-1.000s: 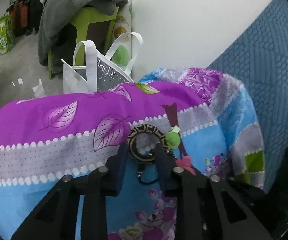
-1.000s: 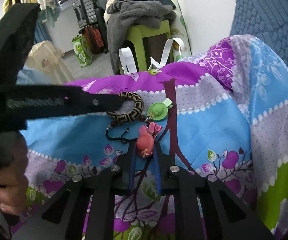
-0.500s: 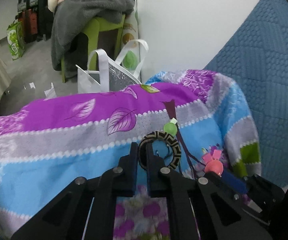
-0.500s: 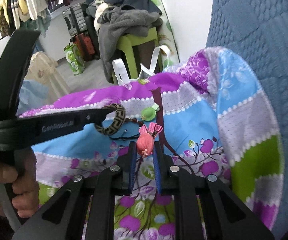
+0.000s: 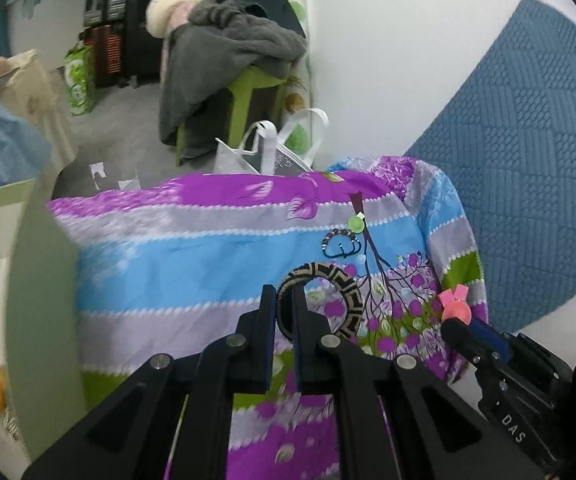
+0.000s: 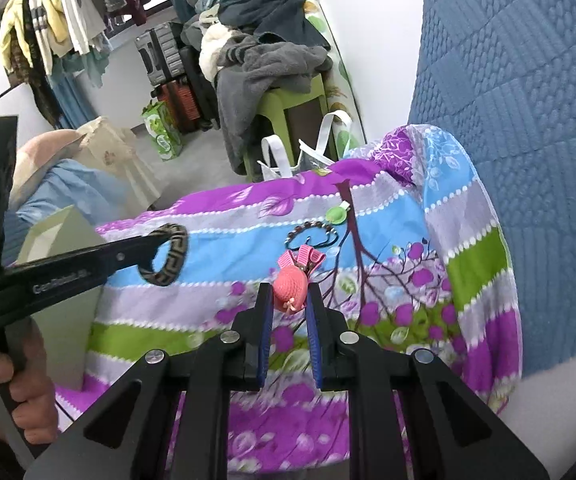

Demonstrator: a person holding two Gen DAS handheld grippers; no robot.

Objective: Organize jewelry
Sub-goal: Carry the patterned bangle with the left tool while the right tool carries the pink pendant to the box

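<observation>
My left gripper is shut on a black and tan patterned bangle, held in the air above the floral cloth; the bangle also shows in the right wrist view. My right gripper is shut on a pink hat-shaped hair clip, also lifted; the clip shows at the right of the left wrist view. A beaded bracelet and a green hat clip lie on the cloth, also seen in the right wrist view: bracelet, green clip.
A pale green box stands at the left, also in the right wrist view. A white tote bag stands behind the cloth. A green stool with piled clothes is further back. A blue quilted cushion lies at right.
Both grippers have lifted up and back from the cloth with their items. The bangle has come away from the bracelet, which stays on the cloth. The green box has come into view.
</observation>
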